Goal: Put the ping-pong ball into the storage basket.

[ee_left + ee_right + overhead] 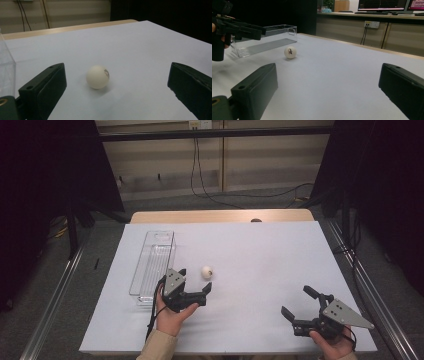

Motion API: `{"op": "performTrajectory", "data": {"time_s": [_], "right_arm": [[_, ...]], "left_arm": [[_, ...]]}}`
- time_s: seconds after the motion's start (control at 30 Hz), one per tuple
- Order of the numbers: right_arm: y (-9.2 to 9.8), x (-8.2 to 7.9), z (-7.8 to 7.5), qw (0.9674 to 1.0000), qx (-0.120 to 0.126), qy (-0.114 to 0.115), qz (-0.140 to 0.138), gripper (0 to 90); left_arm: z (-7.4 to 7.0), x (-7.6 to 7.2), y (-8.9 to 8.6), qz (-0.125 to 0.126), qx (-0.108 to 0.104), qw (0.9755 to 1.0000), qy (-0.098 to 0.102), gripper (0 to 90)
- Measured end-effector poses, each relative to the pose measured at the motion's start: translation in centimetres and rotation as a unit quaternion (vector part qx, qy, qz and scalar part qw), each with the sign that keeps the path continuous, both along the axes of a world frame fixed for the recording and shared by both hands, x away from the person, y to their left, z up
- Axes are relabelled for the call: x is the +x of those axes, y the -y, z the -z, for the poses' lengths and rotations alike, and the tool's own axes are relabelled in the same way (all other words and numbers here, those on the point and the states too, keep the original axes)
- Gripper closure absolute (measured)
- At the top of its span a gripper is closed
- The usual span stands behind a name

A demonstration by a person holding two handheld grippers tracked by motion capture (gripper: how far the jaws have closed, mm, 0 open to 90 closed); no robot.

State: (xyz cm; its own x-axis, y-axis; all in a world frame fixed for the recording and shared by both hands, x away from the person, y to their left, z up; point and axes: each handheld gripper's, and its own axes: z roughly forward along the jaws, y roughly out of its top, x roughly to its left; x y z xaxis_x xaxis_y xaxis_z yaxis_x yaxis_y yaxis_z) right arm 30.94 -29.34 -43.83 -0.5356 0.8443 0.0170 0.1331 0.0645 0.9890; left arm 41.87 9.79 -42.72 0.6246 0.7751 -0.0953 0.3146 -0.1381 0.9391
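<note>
High view first: a white ball [206,271] lies on the white sheet covering the worktop [260,255], left of centre. The left tool [196,280] sits just below and beside the ball, its jaws spread apart, one tip to the ball's lower left and the other to its lower right; neither touches it. The person's left hand [170,312] grips the tool body from below. A clear plastic tray [152,265] lies lengthwise to the left of the ball, close to the left tool. The right tool [299,302] rests near the worktop's lower right, well apart from the ball, with its jaws also spread and holding nothing; the right hand [334,344] holds it at the bottom edge.

Left gripper view: the ball [97,76], with a small dark print on one side, rests on the white sheet between the two black jaws and a little ahead of them. The jaws stand wide open, with clear sheet on both sides of the ball. A corner of the clear tray [6,67] shows at the left edge.

Right gripper view: this tool's jaws stand wide apart with bare sheet between them. Farther off, the ball [290,52] sits in front of the clear tray [265,41], and the left tool [259,32] reaches in from the left above the sheet, near the ball.
</note>
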Motion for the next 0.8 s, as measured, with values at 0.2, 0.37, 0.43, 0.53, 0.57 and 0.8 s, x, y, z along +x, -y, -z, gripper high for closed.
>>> {"op": "performTrajectory", "data": {"time_s": [0.2,0.37,0.43,0.53,0.57,0.8], "right_arm": [[0.0,0.0,0.0,1.0000,0.000,0.000,-0.002,1.6],[-0.1,0.0,0.0,1.0000,0.000,0.003,-0.001,1.7],[-0.1,0.0,0.0,1.0000,0.002,0.002,-0.001,1.7],[-0.1,0.0,0.0,1.0000,0.003,0.002,0.000,1.7],[-0.1,0.0,0.0,1.0000,0.000,0.002,-0.002,1.7],[-0.1,0.0,0.0,1.0000,-0.001,0.001,-0.002,1.7]], "left_arm": [[0.2,0.3,0.1,-0.004,0.000,1.0000,-0.008,2.2],[0.3,0.6,0.2,-0.005,-0.001,0.9999,-0.015,2.2],[0.4,0.7,0.2,-0.007,-0.001,0.9998,-0.017,2.2],[0.5,0.8,0.3,-0.006,-0.001,0.9998,-0.019,2.3],[0.5,0.9,0.3,-0.003,-0.001,0.9999,-0.017,2.2],[0.6,1.3,0.3,-0.006,0.003,0.9997,-0.022,2.3]]}}
